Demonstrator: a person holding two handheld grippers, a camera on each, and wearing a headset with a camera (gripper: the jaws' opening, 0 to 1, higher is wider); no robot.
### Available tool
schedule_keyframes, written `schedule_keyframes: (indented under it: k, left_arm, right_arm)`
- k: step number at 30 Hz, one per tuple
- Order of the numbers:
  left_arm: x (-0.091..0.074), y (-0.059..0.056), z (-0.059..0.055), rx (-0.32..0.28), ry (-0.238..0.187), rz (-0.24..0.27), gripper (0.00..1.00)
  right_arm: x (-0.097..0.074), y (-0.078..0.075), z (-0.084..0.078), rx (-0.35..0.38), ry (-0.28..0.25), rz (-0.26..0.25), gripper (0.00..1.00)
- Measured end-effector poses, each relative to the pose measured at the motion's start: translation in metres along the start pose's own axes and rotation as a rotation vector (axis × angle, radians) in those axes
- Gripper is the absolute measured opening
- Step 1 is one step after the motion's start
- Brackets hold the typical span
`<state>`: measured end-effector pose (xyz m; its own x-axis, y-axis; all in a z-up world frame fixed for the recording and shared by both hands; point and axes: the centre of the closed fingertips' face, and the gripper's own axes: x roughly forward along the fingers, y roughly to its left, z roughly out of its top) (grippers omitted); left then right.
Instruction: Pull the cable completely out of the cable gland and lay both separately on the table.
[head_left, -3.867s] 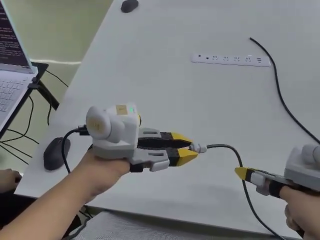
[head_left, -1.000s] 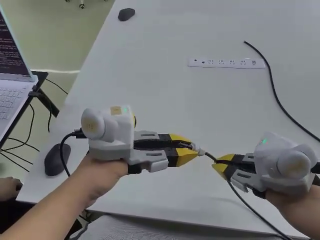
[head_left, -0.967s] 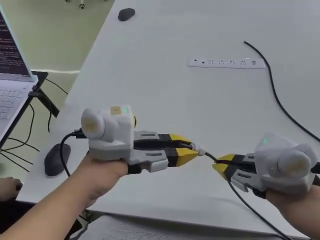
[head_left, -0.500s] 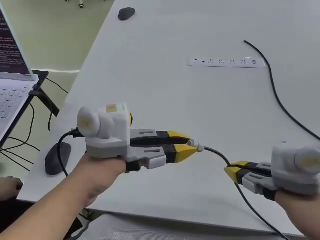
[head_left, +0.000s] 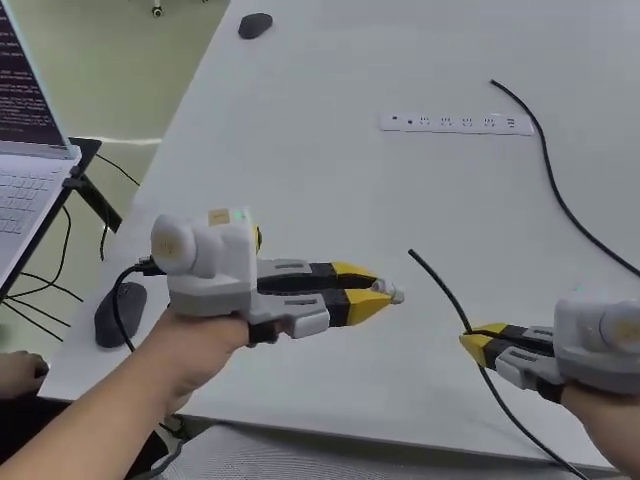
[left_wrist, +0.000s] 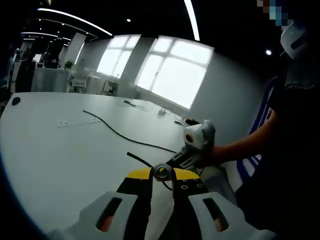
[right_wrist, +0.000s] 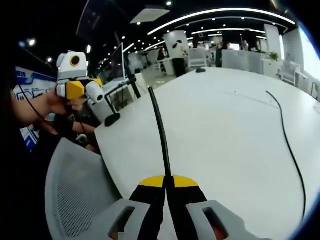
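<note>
So the cable gland (head_left: 393, 294) is a tiny light-grey fitting, pinched right at the jaw tips of the left gripper (head_left: 372, 293) and held up off the counter (head_left: 330, 150). The cable (head_left: 437, 289) is thin and black, and it's fully out of the gland. Its free end sticks up in the air near the gland, not touching it. Lower down it's clamped in the right gripper (head_left: 472, 340), then runs on toward the near counter edge.

And it's out! The cable (head_left: 436, 284) has slipped free of the cable gland (head_left: 392, 293); its end now hangs apart from the gland, the right gripper (head_left: 470, 342) having drawn away from it.
</note>
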<state>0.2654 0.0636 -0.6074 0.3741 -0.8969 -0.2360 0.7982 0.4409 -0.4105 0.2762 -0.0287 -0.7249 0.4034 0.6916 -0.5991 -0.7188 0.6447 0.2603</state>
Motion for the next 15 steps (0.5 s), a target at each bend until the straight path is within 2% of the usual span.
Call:
schedule_keyframes:
  k: [7, 15]
  left_arm:
    - [0.0, -0.002, -0.006, 0.005, 0.013, -0.021, 0.15]
    - [-0.004, 0.001, -0.015, 0.009, 0.03, -0.044, 0.15]
  right_arm:
    - [-0.002, 0.0, 0.001, -0.003, 0.002, -0.025, 0.0]
    - [0.0, 0.007, 0.016, -0.043, 0.003, -0.057, 0.0]
